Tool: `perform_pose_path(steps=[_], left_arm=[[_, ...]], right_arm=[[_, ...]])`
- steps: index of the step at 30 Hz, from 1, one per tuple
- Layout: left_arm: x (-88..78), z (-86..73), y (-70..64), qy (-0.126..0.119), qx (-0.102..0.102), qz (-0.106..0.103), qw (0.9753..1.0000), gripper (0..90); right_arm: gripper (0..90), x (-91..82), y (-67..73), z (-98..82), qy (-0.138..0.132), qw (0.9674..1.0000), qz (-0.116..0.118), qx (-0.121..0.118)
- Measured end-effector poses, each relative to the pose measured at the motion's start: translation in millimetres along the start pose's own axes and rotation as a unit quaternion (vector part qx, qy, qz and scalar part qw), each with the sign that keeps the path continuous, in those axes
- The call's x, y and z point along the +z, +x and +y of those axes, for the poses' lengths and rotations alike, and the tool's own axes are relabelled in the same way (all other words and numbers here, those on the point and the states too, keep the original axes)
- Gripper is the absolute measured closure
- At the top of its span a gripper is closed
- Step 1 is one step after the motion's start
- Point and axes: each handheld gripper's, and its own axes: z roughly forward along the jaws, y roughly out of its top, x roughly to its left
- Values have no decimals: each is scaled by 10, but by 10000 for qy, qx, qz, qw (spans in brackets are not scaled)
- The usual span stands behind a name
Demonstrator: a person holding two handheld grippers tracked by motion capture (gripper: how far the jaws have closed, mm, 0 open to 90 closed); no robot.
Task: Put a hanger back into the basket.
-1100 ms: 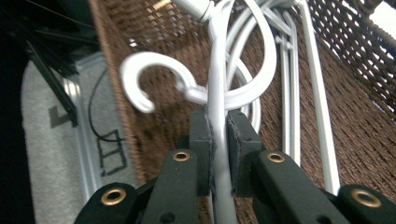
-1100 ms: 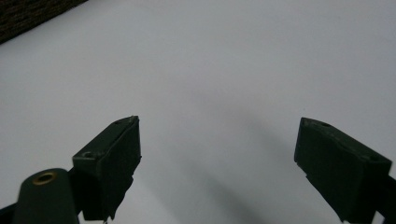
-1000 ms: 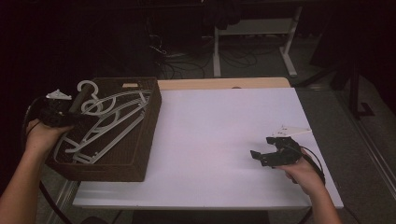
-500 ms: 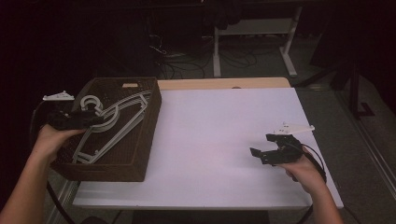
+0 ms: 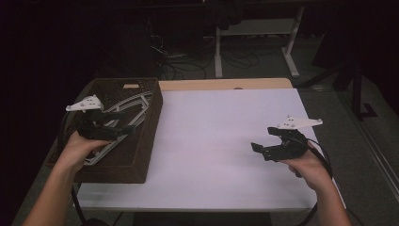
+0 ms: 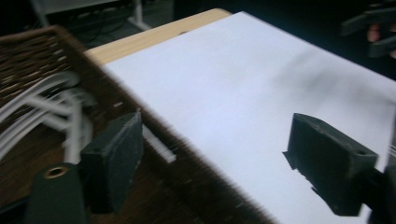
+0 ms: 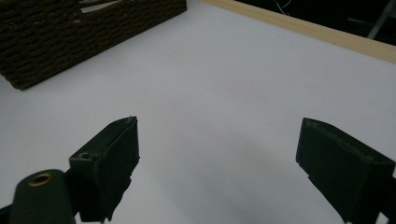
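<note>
Left claw [image 5: 123, 128] drawn back, jaws just opened wide, empty; white hangers [image 5: 124, 107] in wicker basket [image 5: 141, 155].

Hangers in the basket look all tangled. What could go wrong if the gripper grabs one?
The white hangers lie overlapped in the wicker basket, so lifting one might drag others out. The left gripper, whose jaws have just been opening, hangs empty over the basket's rim and could knock it. The basket sits near the table edge, so a hard tug might shift it off.

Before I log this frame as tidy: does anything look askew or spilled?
Nothing spilled. The white hangers lie in a loose, crisscrossed heap inside the wicker basket, none over its rim that I can see.
</note>
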Motion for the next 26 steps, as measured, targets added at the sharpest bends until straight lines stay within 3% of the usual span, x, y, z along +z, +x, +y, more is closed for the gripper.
perform_pose_path(steps=[7, 13, 26], left_arm=[[171, -28, -203, 22, 250, -239, 9994, 71], [289, -78, -268, 59, 284, -508, 9983, 0], [344, -138, -272, 116, 245, -554, 9981, 0]], right_arm=[[97, -39, 49, 131, -110, 9998, 80, -138], [92, -39, 72, 160, -167, 9996, 121, -169], [92, 7, 58, 89, -120, 9996, 210, -144]])
